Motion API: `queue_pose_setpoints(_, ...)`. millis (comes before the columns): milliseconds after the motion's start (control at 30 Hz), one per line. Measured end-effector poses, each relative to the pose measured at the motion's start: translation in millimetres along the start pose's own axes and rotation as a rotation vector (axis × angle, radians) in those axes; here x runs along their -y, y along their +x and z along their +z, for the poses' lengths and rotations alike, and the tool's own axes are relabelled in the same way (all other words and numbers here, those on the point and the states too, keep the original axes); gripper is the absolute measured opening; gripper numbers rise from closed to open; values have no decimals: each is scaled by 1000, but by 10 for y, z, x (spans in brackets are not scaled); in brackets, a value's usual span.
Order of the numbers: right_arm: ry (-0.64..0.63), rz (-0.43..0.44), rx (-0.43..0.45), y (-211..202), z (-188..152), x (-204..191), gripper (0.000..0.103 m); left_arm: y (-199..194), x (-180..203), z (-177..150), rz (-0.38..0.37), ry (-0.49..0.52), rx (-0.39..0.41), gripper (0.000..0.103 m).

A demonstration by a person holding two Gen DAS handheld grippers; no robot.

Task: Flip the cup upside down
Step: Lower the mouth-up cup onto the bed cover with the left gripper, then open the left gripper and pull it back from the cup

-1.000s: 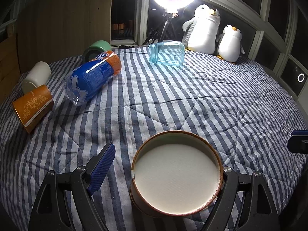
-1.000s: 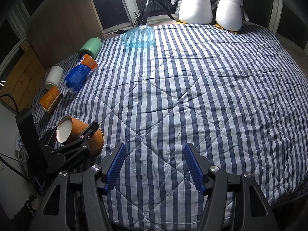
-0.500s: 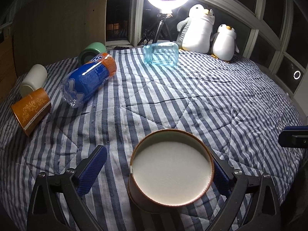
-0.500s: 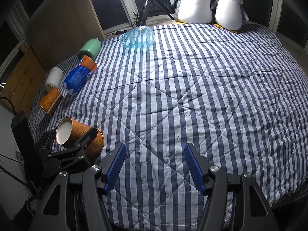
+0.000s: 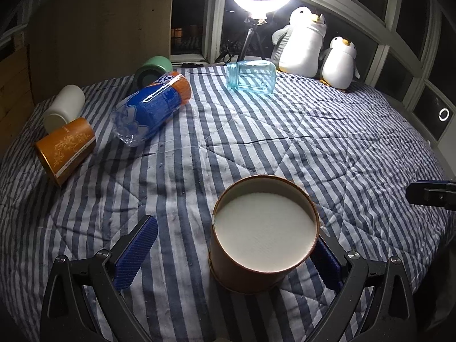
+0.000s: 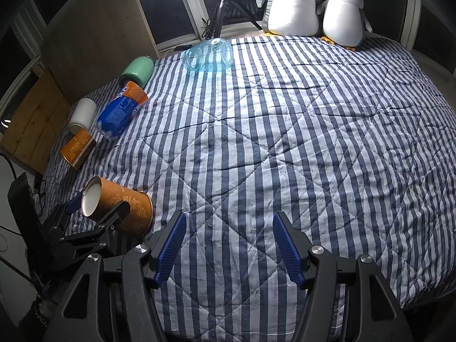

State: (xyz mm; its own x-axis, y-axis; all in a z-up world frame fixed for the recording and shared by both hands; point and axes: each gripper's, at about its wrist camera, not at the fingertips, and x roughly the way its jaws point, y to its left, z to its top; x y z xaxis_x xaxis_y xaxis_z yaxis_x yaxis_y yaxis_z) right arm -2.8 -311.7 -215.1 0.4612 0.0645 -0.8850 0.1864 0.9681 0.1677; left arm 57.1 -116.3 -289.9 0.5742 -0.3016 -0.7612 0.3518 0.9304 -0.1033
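Observation:
An orange paper cup (image 5: 263,236) stands upside down on the striped quilt, its white recessed bottom facing up. It also shows in the right wrist view (image 6: 118,206) at the bed's near left corner. My left gripper (image 5: 230,253) is open, its blue pads on either side of the cup; the left pad stands well apart from it, the right pad close beside it. My right gripper (image 6: 229,249) is open and empty above the quilt's near edge.
On the quilt's left side lie a second orange cup (image 5: 65,149), a white cup (image 5: 64,108), a blue-labelled plastic bottle (image 5: 152,108) and a green cup (image 5: 152,69). A clear blue jar (image 5: 250,77) lies at the back. Two plush penguins (image 5: 307,45) and a ring light stand behind.
My left gripper has opened wider and drawn back a little from the cup, which stays standing on the quilt. The right gripper has not moved.

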Motion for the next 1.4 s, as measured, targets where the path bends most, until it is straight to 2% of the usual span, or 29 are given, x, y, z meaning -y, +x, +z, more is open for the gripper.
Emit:
queue_pose_setpoints(567, -23, 7, 9, -58, -14, -96, 59, -93, 79, -38, -30, 17, 5, 101)
queue_pose_setpoints(1400, -28, 4, 9, -73, -111, -208, 59, -562, -111, -287, -3, 0, -2, 101)
